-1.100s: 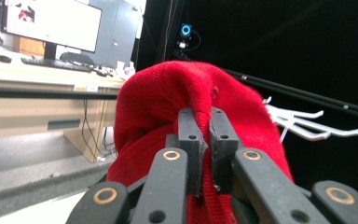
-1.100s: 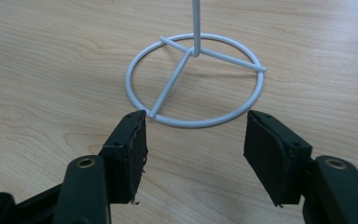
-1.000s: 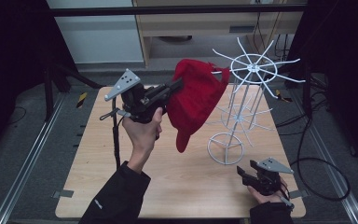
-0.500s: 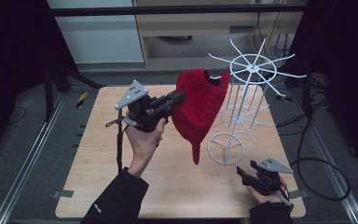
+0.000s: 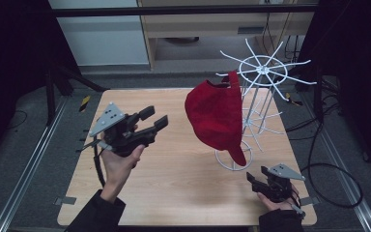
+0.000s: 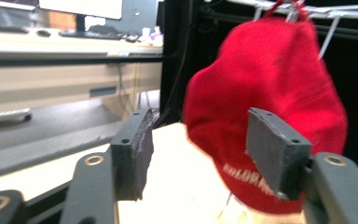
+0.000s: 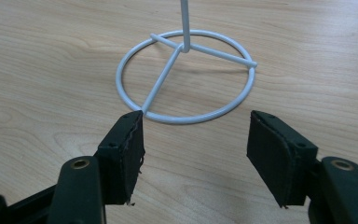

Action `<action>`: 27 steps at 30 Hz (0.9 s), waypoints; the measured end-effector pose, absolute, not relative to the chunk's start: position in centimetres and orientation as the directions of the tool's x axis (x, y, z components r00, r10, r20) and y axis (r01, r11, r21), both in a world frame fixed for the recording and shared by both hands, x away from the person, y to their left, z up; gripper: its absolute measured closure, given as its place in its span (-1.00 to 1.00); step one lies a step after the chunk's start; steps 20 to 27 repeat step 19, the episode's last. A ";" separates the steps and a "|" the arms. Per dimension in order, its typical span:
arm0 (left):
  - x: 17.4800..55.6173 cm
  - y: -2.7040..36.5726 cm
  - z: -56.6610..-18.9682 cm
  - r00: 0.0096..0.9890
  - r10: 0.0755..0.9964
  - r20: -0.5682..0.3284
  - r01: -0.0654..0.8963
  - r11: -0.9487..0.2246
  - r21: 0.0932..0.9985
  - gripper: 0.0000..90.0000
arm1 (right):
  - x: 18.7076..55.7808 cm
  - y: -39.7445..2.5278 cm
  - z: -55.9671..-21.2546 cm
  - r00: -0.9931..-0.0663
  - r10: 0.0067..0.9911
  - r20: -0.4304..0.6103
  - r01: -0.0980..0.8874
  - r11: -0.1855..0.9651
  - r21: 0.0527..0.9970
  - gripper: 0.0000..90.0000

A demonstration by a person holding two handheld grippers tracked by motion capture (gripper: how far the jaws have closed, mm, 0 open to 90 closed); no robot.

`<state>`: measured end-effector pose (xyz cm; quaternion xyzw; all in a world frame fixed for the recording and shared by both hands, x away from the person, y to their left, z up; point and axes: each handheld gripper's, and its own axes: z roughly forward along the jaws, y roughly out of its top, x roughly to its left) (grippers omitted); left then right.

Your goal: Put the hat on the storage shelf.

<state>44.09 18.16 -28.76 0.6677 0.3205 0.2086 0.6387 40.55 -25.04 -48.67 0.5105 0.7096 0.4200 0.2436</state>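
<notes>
A red cap (image 5: 216,116) hangs by its back strap from an arm of the white wire rack (image 5: 263,72), brim pointing down. In the left gripper view the red cap (image 6: 279,88) hangs free beyond the jaws, white lettering on it. My left gripper (image 5: 153,119) is open, held above the table to the left of the cap and apart from it. My right gripper (image 5: 251,180) rests open near the table's front right corner. In the right gripper view my right gripper (image 7: 196,149) faces the rack's ring base (image 7: 186,77) with nothing between its jaws.
The wooden table (image 5: 174,193) has bare room in the middle and at the front. The rack's spokes (image 5: 294,77) spread wide at the back right. Cables (image 5: 328,169) lie on the floor to the right; a cabinet (image 5: 198,29) stands behind.
My left gripper has let go of the cap and drawn back to the left and down. The cap now hangs from the rack. The right gripper has stayed put.
</notes>
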 end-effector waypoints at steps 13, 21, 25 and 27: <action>43.2 25.8 -38.4 0.552 0.821 -0.144 0.320 -0.049 0.946 -0.32 | 40.5 -25.5 -48.9 -0.316 0.944 0.098 0.526 0.088 0.846 -0.31; 42.9 28.4 -44.3 0.488 0.865 -0.119 0.428 -0.118 0.896 -0.38 | 40.5 -25.8 -49.2 -0.291 0.950 0.110 0.534 0.066 0.843 -0.43; 42.9 28.4 -44.3 0.488 0.865 -0.119 0.428 -0.118 0.896 -0.38 | 40.5 -25.8 -49.2 -0.291 0.950 0.110 0.534 0.066 0.843 -0.43; 42.9 28.4 -44.3 0.488 0.865 -0.119 0.428 -0.118 0.896 -0.38 | 40.5 -25.8 -49.2 -0.291 0.950 0.110 0.534 0.066 0.843 -0.43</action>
